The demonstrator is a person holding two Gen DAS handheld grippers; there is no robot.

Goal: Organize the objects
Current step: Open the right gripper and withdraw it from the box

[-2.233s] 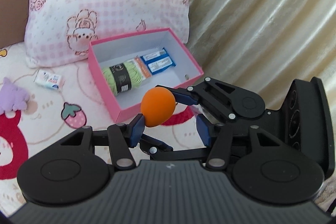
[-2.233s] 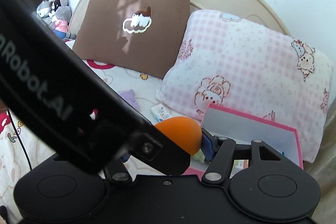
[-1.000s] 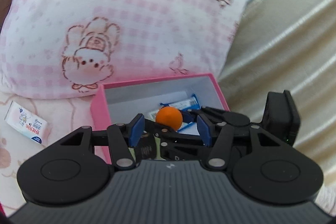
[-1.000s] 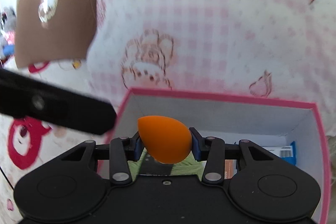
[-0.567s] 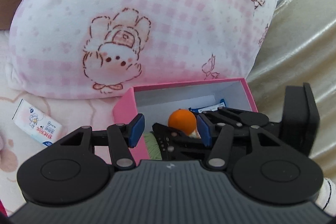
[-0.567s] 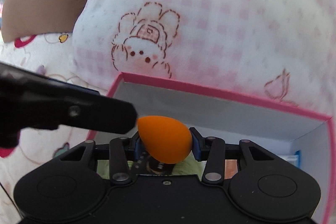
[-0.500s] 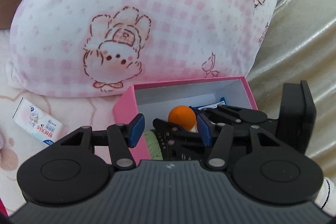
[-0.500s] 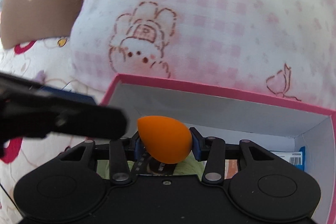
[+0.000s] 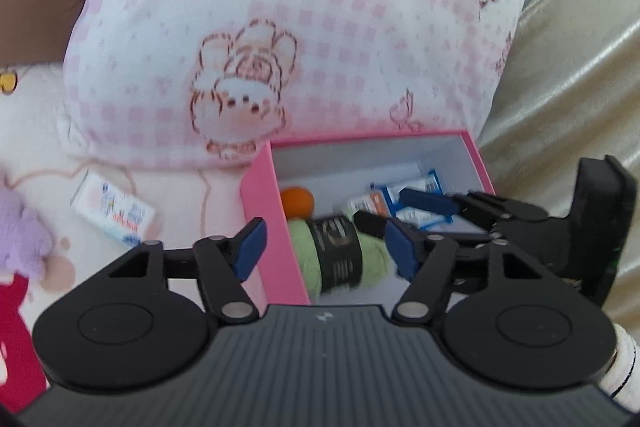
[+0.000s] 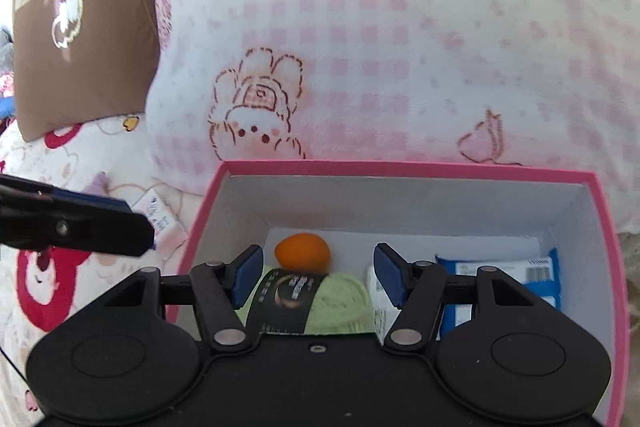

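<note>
Only from the left wrist, the right claw, jaws opening, empty, over pink box.

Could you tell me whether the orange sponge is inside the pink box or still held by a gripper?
Inside. The orange sponge lies on the pink box floor beside the green yarn, clear of the opening right gripper pads.
</note>
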